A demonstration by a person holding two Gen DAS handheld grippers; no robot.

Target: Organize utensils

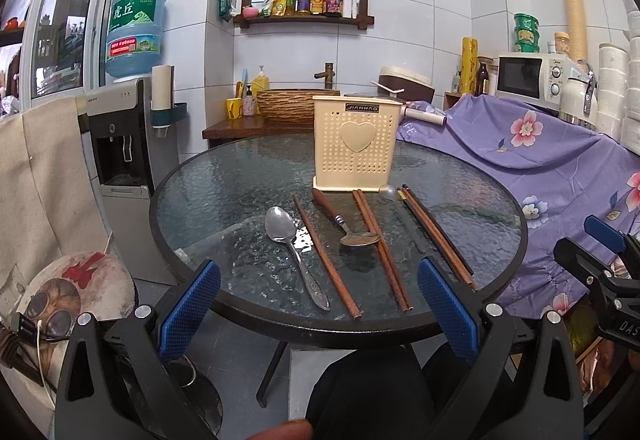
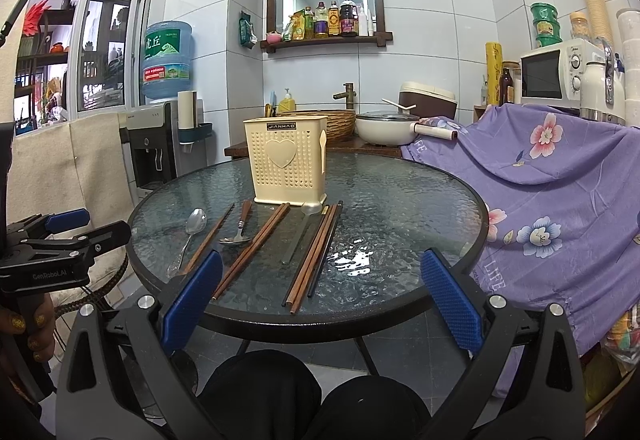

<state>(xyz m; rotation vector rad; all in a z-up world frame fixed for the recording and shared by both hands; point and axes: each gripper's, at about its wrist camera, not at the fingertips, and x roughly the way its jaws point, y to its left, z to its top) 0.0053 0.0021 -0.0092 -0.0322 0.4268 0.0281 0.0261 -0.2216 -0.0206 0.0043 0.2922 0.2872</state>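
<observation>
Both grippers, left gripper (image 1: 318, 306) and right gripper (image 2: 320, 298), hover jaws apart, empty | spoons and chopsticks (image 1: 382, 248) lie on glass surface (image 1: 224, 175) before holder (image 1: 356, 143) (untouched) | advice: pinch one handle mid-length, lift upright.

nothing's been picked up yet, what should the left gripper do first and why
Probably ease the left gripper forward and down onto the silver spoon. Its fingers are open and empty, and that spoon's handle lies nearest them at the table edge. All utensils lie flat in front of the cream holder.
</observation>
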